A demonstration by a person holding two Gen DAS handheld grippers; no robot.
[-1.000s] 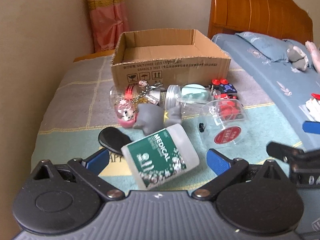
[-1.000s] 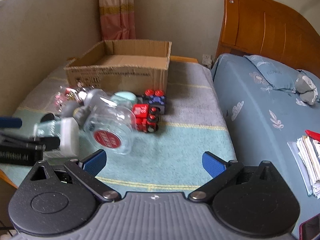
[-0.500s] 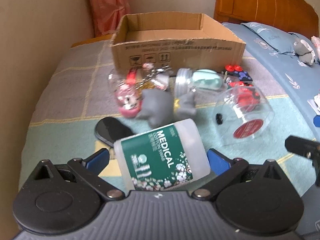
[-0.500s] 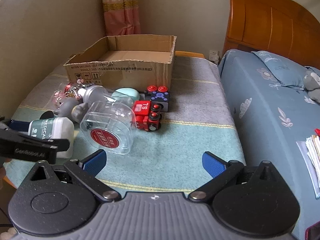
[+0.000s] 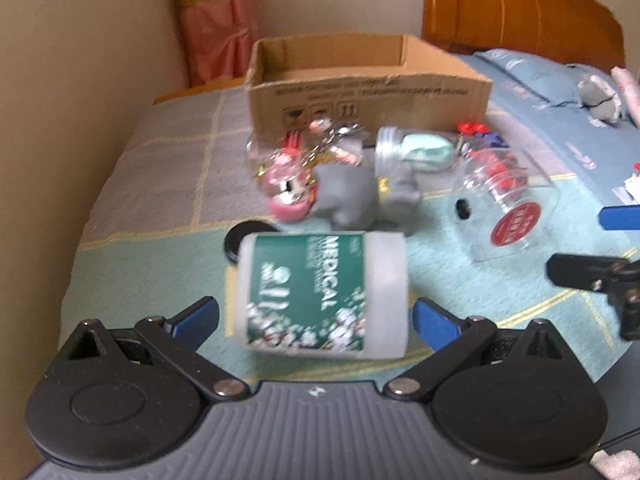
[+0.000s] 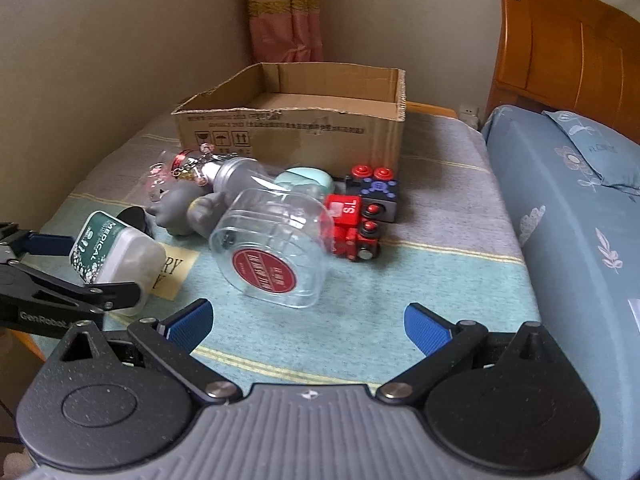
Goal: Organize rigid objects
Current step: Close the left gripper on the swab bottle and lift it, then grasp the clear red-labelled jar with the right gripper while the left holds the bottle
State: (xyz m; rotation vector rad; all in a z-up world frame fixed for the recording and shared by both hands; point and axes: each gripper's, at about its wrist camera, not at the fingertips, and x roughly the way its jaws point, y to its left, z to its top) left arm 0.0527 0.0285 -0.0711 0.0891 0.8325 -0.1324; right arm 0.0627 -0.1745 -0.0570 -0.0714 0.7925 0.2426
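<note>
A white container with a green "MEDICAL" label (image 5: 324, 296) lies on its side on the blanket-covered table. My left gripper (image 5: 316, 318) is open, one blue finger on each side of it, and also shows in the right wrist view (image 6: 104, 266). My right gripper (image 6: 308, 320) is open with nothing in it, just short of a clear jar with a red label (image 6: 276, 256). Behind lie a grey figure (image 5: 348, 196), a pink keychain toy (image 5: 288, 196), a silver-lidded jar (image 5: 424, 152), a red toy train (image 6: 352, 224) and a dark block with red buttons (image 6: 374, 190). An open cardboard box (image 6: 296, 128) stands at the back.
A black disc (image 5: 236, 240) lies just behind the container. A bed with a blue sheet (image 6: 580, 240) and a wooden headboard (image 6: 568, 52) borders the table on the right. The wall (image 5: 80, 80) is close on the left. The table's front edge is near my grippers.
My left gripper has closed in on the MEDICAL container, which now lies squarely between its fingers. My right gripper has moved nearer to the clear jar.
</note>
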